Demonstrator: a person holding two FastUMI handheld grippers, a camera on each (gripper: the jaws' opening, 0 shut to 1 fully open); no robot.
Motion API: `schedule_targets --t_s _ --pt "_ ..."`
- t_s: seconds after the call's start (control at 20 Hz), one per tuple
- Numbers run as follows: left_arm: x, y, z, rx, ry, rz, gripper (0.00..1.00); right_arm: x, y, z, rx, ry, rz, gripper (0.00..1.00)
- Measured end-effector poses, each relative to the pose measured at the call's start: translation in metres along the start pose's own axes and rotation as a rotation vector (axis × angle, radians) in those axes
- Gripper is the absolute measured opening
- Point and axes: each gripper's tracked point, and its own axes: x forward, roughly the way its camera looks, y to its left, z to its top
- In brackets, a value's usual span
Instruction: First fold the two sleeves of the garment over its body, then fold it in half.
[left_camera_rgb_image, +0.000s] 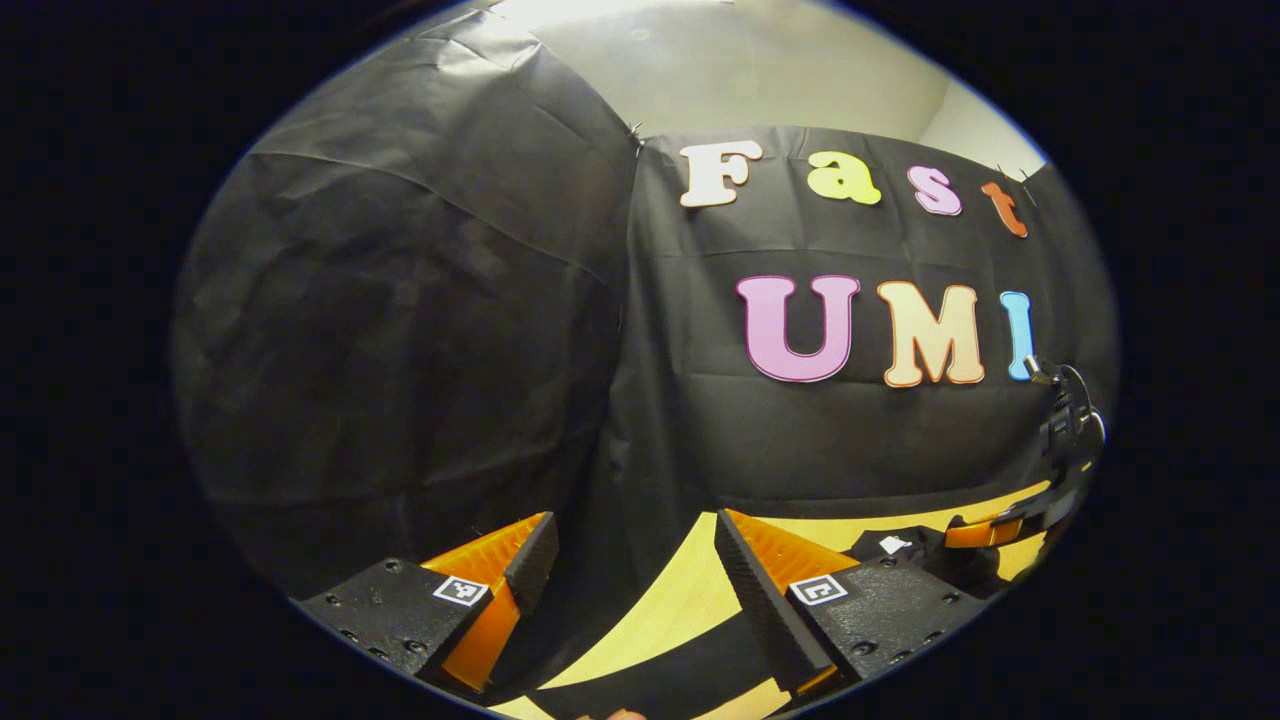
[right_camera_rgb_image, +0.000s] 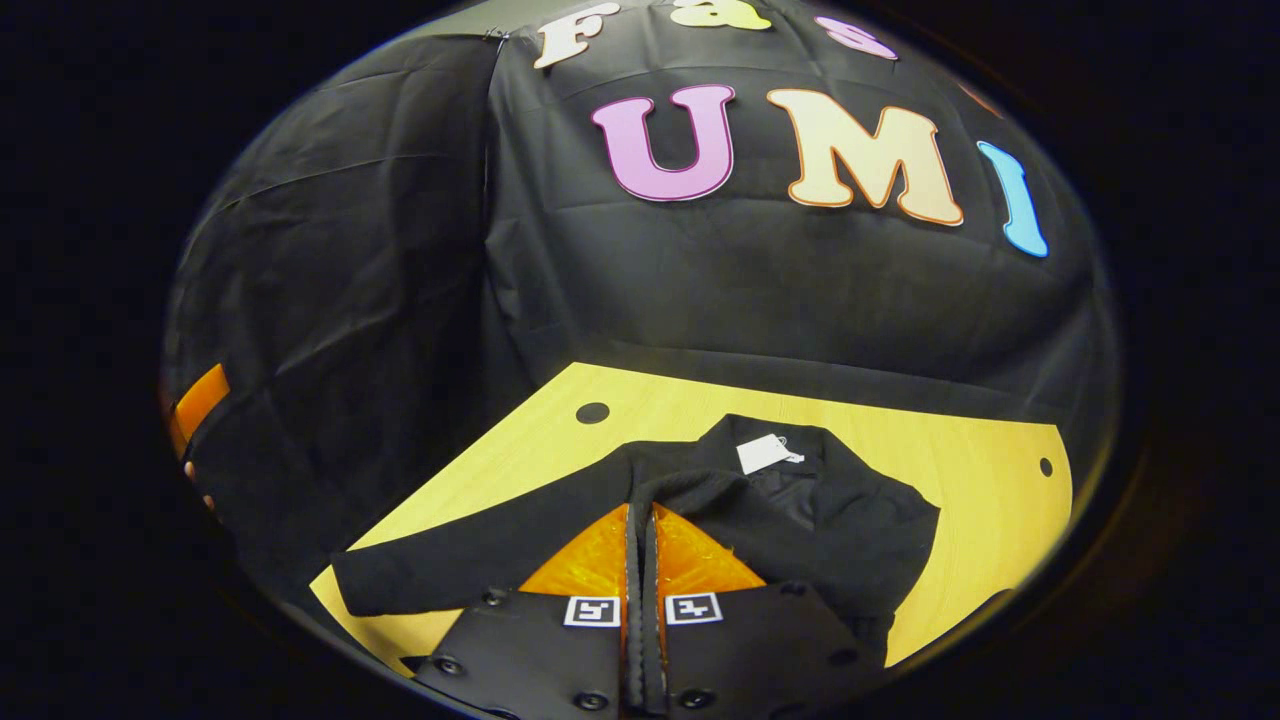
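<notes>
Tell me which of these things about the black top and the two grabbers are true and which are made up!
1. The left gripper has its jaws wide apart with nothing between them. True.
2. The right gripper has its jaws wide open. False: they stand closed together, right over the garment.
3. The garment is white. False: it is black, with a small white tag at the collar.
4. The garment lies on a yellow wooden table. True.
5. One sleeve stretches out flat across the table. True.
</notes>
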Motion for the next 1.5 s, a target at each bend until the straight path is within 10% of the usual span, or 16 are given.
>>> schedule_targets --t_s 0.15,0.35,1.5 --pt "0.002 0.005 -0.011 -0.009 0.024 0.010 0.92 0.003 0.010 0.007 0.021 -0.012 0.013 0.01" --pt "0.005 0.014 -0.036 -0.037 0.087 0.014 0.92 -0.005 0.010 0.045 -0.019 -0.174 -0.001 0.98" --pt "-0.022 0.020 -0.263 -0.156 0.666 0.031 0.97 -0.044 -0.029 0.022 -0.137 -0.142 -0.118 0.97"
